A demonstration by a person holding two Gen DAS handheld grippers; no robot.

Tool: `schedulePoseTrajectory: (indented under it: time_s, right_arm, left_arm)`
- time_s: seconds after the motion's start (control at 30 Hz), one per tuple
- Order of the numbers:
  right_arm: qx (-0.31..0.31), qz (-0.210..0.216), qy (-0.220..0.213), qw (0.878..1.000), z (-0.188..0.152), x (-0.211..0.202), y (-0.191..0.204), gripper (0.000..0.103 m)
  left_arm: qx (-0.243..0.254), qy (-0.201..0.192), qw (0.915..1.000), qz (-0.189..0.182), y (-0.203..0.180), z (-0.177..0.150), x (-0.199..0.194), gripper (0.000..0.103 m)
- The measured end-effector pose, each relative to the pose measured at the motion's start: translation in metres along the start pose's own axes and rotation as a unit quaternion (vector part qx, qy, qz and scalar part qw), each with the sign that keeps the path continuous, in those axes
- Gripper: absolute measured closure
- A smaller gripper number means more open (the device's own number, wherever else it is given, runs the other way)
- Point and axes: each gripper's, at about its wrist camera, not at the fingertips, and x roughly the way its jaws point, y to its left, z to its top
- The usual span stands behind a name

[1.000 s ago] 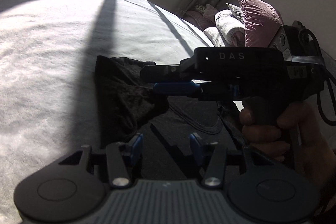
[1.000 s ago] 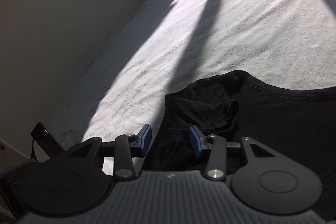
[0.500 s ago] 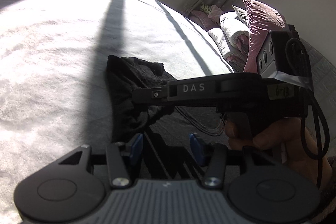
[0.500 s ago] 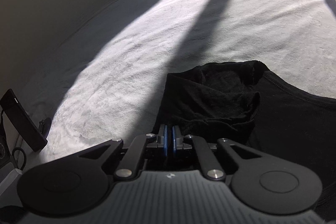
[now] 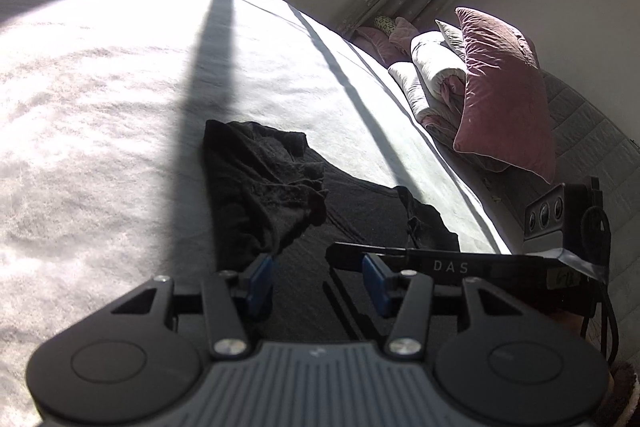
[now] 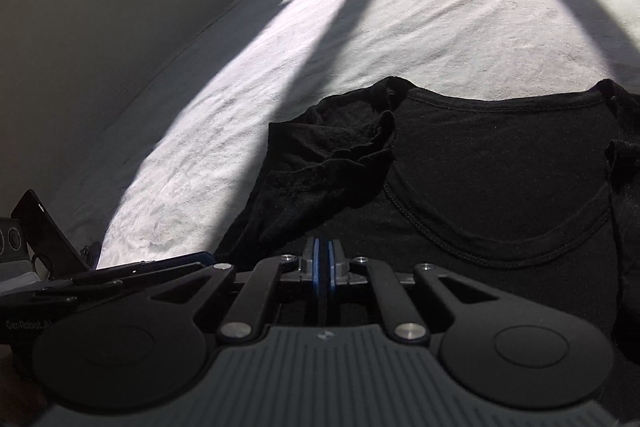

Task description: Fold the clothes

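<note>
A black T-shirt (image 5: pixel 360 211) (image 6: pixel 500 187) lies flat on the bed, neckline toward the far side. One sleeve (image 5: pixel 264 187) (image 6: pixel 332 163) is bunched and folded onto the body. My left gripper (image 5: pixel 319 283) stands open just over the shirt, its left pad by the bunched sleeve and nothing between the pads. My right gripper (image 6: pixel 322 259) is shut, blue pads together, low over the chest below the neckline. I see no cloth pinched in it. In the left wrist view the right gripper (image 5: pixel 334 250) reaches in from the right, almost level. In the right wrist view the left gripper (image 6: pixel 202 258) shows at the lower left.
The white bed sheet (image 5: pixel 100 87) (image 6: pixel 400 27) spreads wide to the left and beyond the shirt, crossed by window-bar shadows. Mauve pillows (image 5: pixel 500 87) and a rolled duvet (image 5: pixel 432 67) pile at the headboard on the right. A dim wall (image 6: pixel 100 27) borders the bed's left edge.
The right gripper's jaws went from open to shut, and it dropped from above the sleeve to low over the shirt's chest, shifting right. The left gripper has hardly moved.
</note>
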Motion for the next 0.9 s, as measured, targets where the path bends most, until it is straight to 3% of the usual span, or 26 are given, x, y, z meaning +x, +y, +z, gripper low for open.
schedulePoseTrajectory:
  time_s: [0.03, 0.27, 0.4, 0.5, 0.57, 0.63, 0.73, 0.9]
  right_arm:
    - [0.003, 0.004, 0.0, 1.0, 0.002, 0.001, 0.001, 0.086]
    - [-0.018, 0.019, 0.004, 1.0, 0.029, 0.024, 0.027, 0.086]
    - [-0.025, 0.01, 0.014, 1.0, 0.037, 0.049, 0.037, 0.075]
    - [-0.032, -0.009, 0.019, 0.999, 0.034, 0.062, 0.039, 0.073]
    - [-0.032, -0.014, 0.013, 0.999, 0.031, 0.064, 0.038, 0.076]
    - [-0.026, -0.019, 0.005, 0.999, 0.029, 0.061, 0.035, 0.089]
    - [-0.012, -0.018, -0.007, 1.0, 0.027, 0.054, 0.031, 0.096]
    - [0.009, -0.023, -0.027, 0.999, 0.017, 0.036, 0.025, 0.099]
  left_arm:
    - [-0.002, 0.0, 1.0, 0.004, 0.001, 0.0, 0.0, 0.051]
    - [-0.01, 0.0, 0.9991, 0.04, 0.013, 0.004, -0.008, 0.051]
    - [-0.008, 0.009, 0.9981, 0.06, 0.016, 0.004, -0.006, 0.05]
    - [-0.01, 0.01, 0.998, 0.061, 0.018, 0.005, -0.006, 0.048]
    - [-0.01, 0.009, 0.9982, 0.059, 0.017, 0.005, -0.006, 0.047]
    - [-0.009, 0.01, 0.9982, 0.058, 0.016, 0.005, -0.006, 0.047]
    - [-0.008, 0.012, 0.9983, 0.056, 0.015, 0.005, -0.004, 0.047]
    - [-0.007, 0.02, 0.9982, 0.056, 0.013, 0.003, -0.001, 0.047]
